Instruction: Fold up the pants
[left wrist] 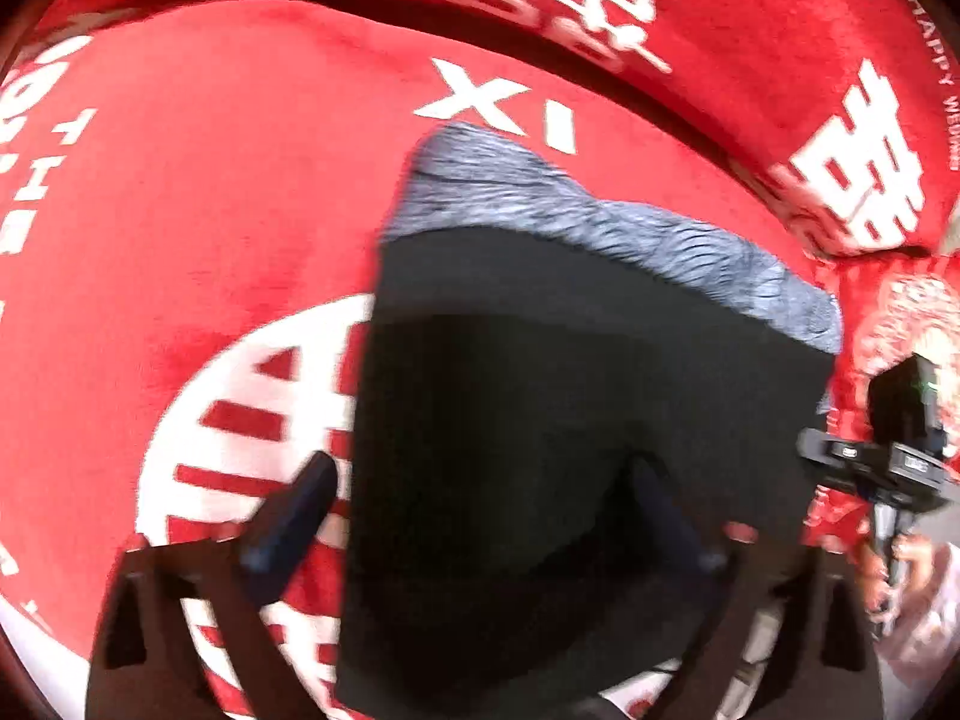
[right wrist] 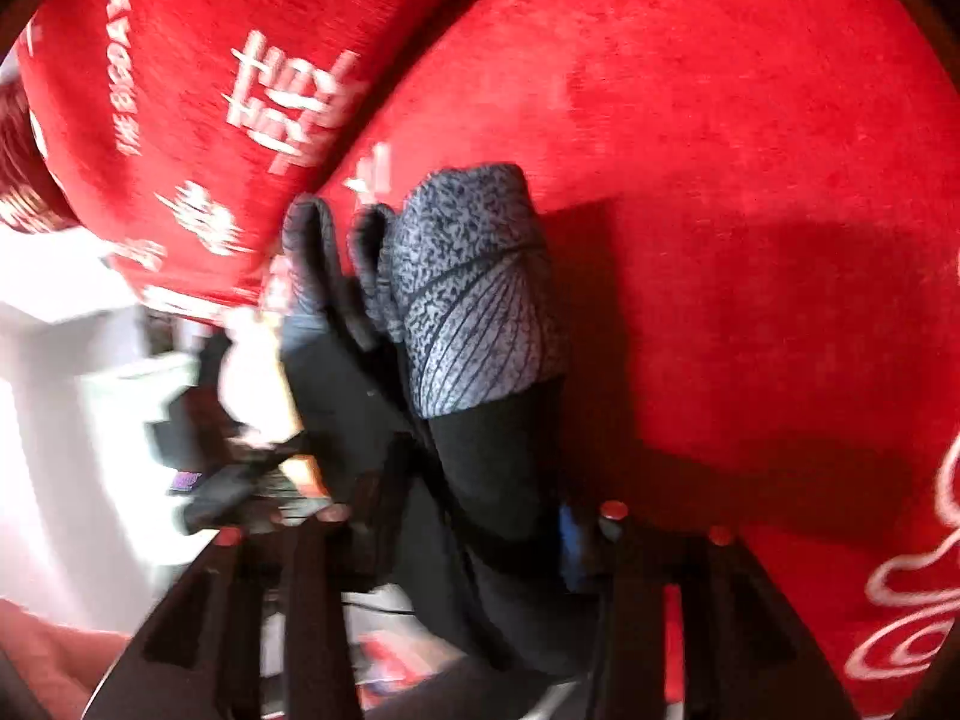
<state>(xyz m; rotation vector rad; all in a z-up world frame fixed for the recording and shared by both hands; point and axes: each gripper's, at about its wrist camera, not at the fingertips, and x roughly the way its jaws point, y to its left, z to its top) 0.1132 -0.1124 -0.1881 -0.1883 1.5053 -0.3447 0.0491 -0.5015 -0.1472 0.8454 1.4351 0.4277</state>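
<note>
You are holding your left gripper over the pants, its jaws standing wide apart, one finger out over the red blanket and the other over the black cloth, pressing on nothing. The pants are lying folded on that blanket, black with a grey patterned waistband at the far end. Your right gripper is sitting partly open with black cloth between its fingers; a grip cannot be told through the blur.

Black angular frames on both grippers, dark blue fingers on the left, small red round caps on the right's front edge.
</note>
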